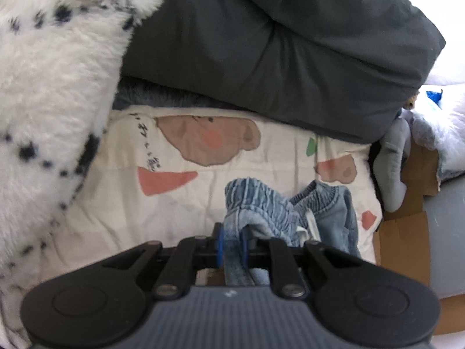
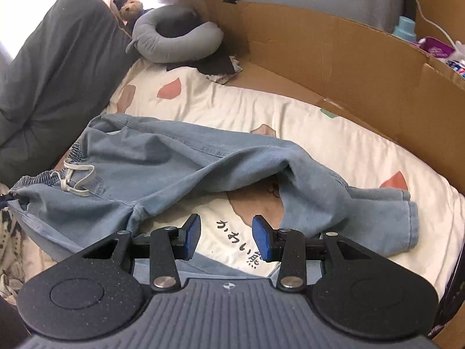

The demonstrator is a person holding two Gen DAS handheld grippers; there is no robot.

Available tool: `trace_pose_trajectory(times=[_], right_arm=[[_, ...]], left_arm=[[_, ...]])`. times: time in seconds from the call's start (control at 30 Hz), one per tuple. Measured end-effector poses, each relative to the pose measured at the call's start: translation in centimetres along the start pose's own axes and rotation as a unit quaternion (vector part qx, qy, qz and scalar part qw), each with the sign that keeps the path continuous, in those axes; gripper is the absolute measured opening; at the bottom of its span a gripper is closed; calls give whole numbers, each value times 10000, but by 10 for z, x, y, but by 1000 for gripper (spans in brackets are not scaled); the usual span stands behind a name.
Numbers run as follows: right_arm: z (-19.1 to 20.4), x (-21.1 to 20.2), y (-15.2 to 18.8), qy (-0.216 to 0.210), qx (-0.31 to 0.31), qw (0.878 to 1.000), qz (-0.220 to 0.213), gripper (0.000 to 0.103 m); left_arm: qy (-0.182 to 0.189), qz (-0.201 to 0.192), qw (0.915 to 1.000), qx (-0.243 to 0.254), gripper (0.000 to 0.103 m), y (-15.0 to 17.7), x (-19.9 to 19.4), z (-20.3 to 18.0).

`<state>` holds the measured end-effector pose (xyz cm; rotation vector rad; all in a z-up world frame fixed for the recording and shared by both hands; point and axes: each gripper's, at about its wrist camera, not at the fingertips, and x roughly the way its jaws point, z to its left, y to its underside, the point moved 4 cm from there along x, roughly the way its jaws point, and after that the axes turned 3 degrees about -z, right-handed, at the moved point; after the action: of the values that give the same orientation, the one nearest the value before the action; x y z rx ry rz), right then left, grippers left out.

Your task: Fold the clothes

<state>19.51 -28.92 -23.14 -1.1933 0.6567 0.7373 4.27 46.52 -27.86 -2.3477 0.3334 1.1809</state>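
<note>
A pair of light blue denim trousers lies spread on the cream printed bedsheet, its white drawstring at the left and its legs bent toward the right. In the left wrist view the elastic waistband of the trousers is bunched up and lifted off the sheet. My left gripper is shut on this waistband, denim pinched between its blue pads. My right gripper hovers above the crotch and leg area. Its blue pads stand apart with only the sheet's print showing between them.
A dark grey duvet lies across the back of the bed and a white spotted fluffy blanket at the left. Brown cardboard walls line the bed's right side. A grey neck pillow and a small teddy bear sit at the far corner.
</note>
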Motion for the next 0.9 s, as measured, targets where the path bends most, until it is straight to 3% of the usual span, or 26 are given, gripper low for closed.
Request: trace_pose_trajectory(times=[0.2, 0.43, 0.67, 0.9], right_arm=[[17, 18, -15, -254, 28, 9996, 82, 46], [42, 56, -32, -487, -342, 9982, 112, 47], [64, 120, -65, -1096, -310, 9933, 185, 47], [102, 206, -112, -1530, -782, 9848, 262, 47]], left_arm=[[-105, 209, 9997, -87, 12, 12, 18, 27], [-138, 259, 9986, 431, 13, 12, 26, 18], [-494, 466, 9955, 653, 13, 20, 41, 25], [-942, 701, 9897, 819, 13, 35, 61, 34]])
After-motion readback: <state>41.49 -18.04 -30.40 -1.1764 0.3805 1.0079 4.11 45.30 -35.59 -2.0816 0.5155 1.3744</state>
